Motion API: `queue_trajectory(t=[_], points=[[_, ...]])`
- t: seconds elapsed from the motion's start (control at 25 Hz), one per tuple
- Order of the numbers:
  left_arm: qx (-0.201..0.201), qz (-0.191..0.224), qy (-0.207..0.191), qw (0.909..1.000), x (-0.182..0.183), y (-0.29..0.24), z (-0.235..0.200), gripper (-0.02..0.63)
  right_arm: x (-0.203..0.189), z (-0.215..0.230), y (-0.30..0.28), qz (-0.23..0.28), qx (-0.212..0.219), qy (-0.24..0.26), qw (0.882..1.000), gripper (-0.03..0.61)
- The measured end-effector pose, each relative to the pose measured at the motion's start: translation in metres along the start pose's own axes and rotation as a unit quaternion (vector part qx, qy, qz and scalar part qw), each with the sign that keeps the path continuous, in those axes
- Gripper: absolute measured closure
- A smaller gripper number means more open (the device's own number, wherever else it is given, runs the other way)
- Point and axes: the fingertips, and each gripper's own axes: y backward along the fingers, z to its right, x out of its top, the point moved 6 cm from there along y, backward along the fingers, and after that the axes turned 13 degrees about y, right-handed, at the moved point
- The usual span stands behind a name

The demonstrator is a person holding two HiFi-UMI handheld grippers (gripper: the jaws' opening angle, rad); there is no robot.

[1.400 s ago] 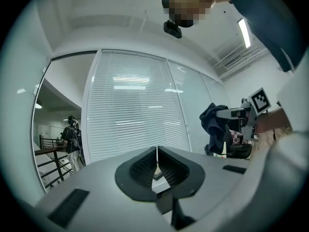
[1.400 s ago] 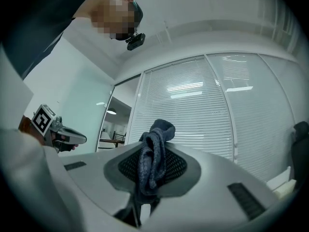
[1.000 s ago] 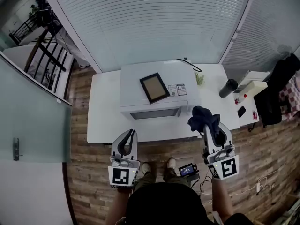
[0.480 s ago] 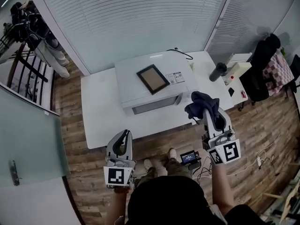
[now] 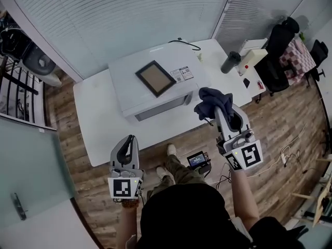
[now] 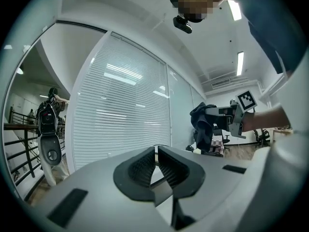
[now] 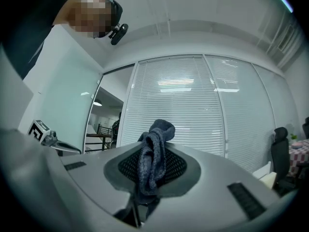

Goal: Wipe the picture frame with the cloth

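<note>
Head view | your right claw (image 5: 220, 111) pinches the bunched cloth (image 5: 210, 101), ready for wiping | frame (image 5: 154, 78) lies flat on the microwave (image 5: 124, 71) on the tabletop (image 5: 98, 123), apart from the cloth | left claw (image 5: 129, 140) closed and empty, probably free to steady the frame
</note>
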Motion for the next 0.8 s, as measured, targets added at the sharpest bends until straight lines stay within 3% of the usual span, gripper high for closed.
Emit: queue_trajectory(t=[0.12,0.4,0.52,0.68,0.8], points=[[0.003,-0.005,-0.011,0.9999,0.007,-0.022,-0.003,0.606,-0.012,0.012,-0.034,0.014,0.017,-0.019,1.0,0.531],[0.028,-0.063,-0.045,0.9966,-0.005,-0.068,0.005,0.594,-0.042,0.034,-0.087,0.037,0.057,-0.048,0.997,0.531],[0.051,-0.087,-0.046,0.9938,-0.007,-0.098,-0.002,0.491,-0.063,0.044,-0.13,0.018,0.093,-0.059,0.994,0.529],[0.06,-0.107,-0.036,0.9918,-0.015,-0.133,-0.009,0.444,-0.089,0.038,-0.176,-0.022,0.123,-0.072,0.99,0.531],[0.046,-0.147,-0.072,0.9854,-0.023,-0.16,-0.01,0.391,-0.093,0.035,-0.192,-0.034,0.119,-0.091,0.988,0.531]])
